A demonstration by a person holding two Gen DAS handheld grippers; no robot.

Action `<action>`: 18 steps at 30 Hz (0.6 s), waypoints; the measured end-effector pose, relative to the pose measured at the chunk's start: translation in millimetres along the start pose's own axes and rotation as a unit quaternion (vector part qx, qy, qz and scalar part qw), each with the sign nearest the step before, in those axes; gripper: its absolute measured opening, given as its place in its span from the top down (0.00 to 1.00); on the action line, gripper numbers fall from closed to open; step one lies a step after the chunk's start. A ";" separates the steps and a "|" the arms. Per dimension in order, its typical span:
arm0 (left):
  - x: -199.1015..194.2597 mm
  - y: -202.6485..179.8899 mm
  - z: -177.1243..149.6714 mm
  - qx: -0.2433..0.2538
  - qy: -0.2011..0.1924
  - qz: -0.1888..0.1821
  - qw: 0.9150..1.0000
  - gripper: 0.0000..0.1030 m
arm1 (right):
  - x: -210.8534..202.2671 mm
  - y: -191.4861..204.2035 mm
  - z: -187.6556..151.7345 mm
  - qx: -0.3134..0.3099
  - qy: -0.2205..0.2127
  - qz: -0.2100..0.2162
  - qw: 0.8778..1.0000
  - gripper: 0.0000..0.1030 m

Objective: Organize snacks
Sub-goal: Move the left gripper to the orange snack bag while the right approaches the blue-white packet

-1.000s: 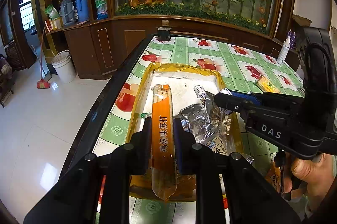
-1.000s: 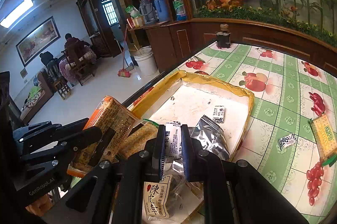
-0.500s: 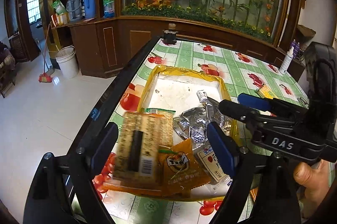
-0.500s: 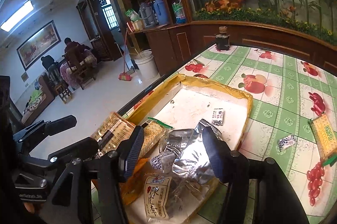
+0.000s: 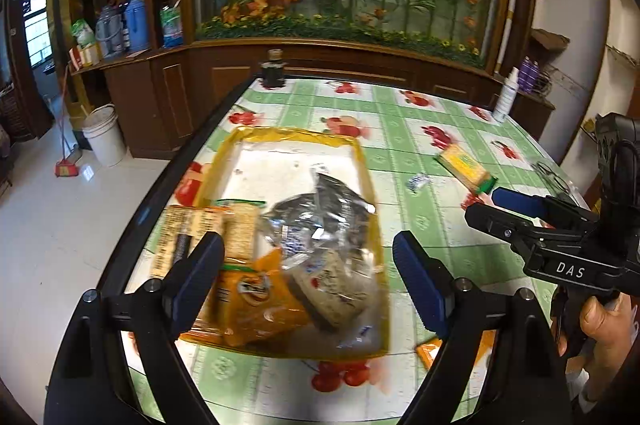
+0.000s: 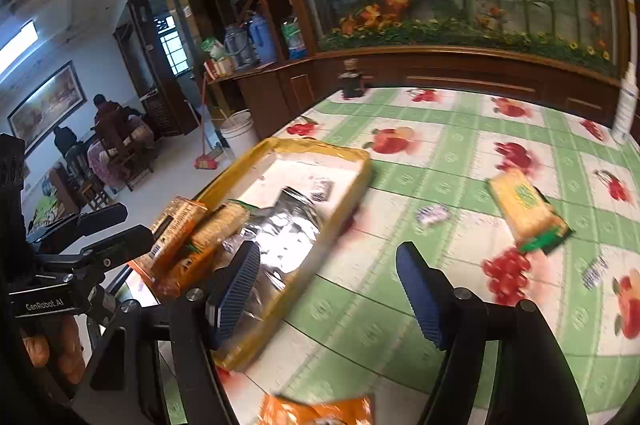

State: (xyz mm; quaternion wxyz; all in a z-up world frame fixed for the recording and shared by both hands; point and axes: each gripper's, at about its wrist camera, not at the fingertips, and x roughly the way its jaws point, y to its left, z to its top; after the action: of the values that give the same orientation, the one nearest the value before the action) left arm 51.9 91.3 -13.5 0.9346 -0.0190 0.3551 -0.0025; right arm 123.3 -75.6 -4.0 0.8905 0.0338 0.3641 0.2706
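Observation:
A yellow-rimmed tray (image 5: 296, 135) (image 6: 320, 145) holds a cracker pack (image 5: 188, 237), an orange packet (image 5: 256, 301), a silver foil bag (image 5: 320, 213) (image 6: 288, 233) and a white packet (image 5: 336, 285). My left gripper (image 5: 306, 253) (image 6: 134, 223) hangs open over the tray's near end and holds nothing. My right gripper (image 6: 328, 257) (image 5: 482, 204) is over the tray's right rim with its jaws opening and nothing between them. On the cloth to the right lie a yellow-green cracker pack (image 5: 464, 165) (image 6: 524, 209) and a small wrapped candy (image 5: 416, 181) (image 6: 432, 215).
An orange packet (image 6: 320, 413) lies at the table's near edge and another small candy (image 6: 596, 271) sits far right. A dark bottle (image 5: 273, 71) and a white spray bottle (image 5: 506, 97) stand at the far edge. The table's left edge drops to the floor beside the tray.
Both grippers have opened: the left let go of the long orange cracker pack, the right of a small white packet, and both lie in the tray. Both grippers have drawn back and rightward.

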 end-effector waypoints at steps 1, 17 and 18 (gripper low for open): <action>-0.3 -8.6 -1.3 0.008 0.002 -0.006 1.000 0.16 | -5.8 -6.7 -4.2 0.005 0.000 -0.005 1.000 0.29; -6.6 -118.4 -47.4 0.197 0.033 -0.123 0.972 0.16 | -73.9 -93.0 -47.6 0.067 -0.014 -0.069 0.995 0.26; -6.5 -123.1 -51.2 0.205 0.036 -0.139 0.968 0.16 | -75.3 -95.9 -49.6 0.067 -0.013 -0.073 0.995 0.26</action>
State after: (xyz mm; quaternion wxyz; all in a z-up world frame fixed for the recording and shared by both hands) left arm 14.1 -33.2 -42.8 0.8956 0.1246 0.3743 -0.2056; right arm 89.8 -202.2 -17.6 0.9081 0.0706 0.3717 0.1796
